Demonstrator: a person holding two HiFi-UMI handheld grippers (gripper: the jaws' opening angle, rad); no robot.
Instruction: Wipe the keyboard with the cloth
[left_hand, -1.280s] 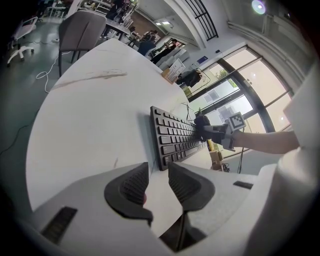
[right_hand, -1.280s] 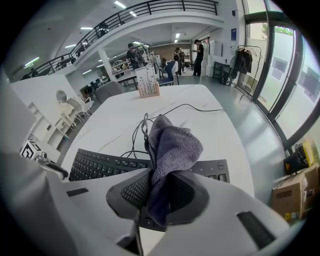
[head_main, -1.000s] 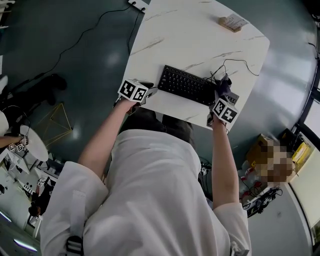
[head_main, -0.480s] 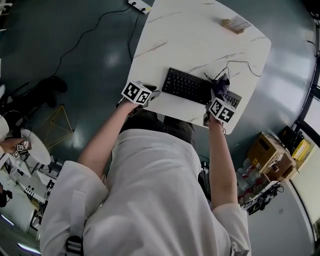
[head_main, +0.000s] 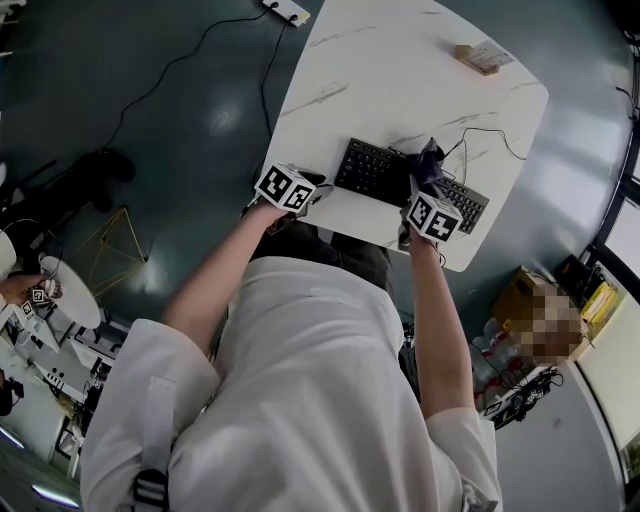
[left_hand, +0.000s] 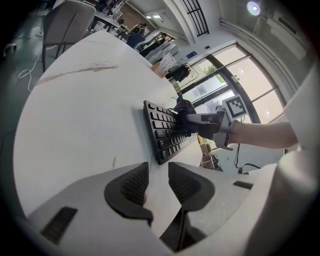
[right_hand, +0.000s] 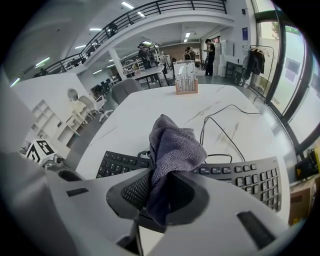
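Gripping the cloth (right_hand: 175, 145) tight in the right gripper (right_hand: 159, 192), bunched over the middle keys of the keyboard (right_hand: 250, 177). Holding the left gripper (left_hand: 157, 185) released, nothing between its jaws, just off the keyboard's left end over the table (left_hand: 75, 115).

Left gripper (left_hand: 157, 187) holds its jaws apart, seemingly empty; right gripper (right_hand: 160, 195), angled down, clamps the cloth (right_hand: 175, 145).

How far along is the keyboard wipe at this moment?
Done: the cloth is picked up and clamped in the right gripper. In hand: over the last second it has travelled along the keyboard from the right end to about the middle. Left: the keys toward the left gripper, which waits open and empty beside that end, look yet to be covered.
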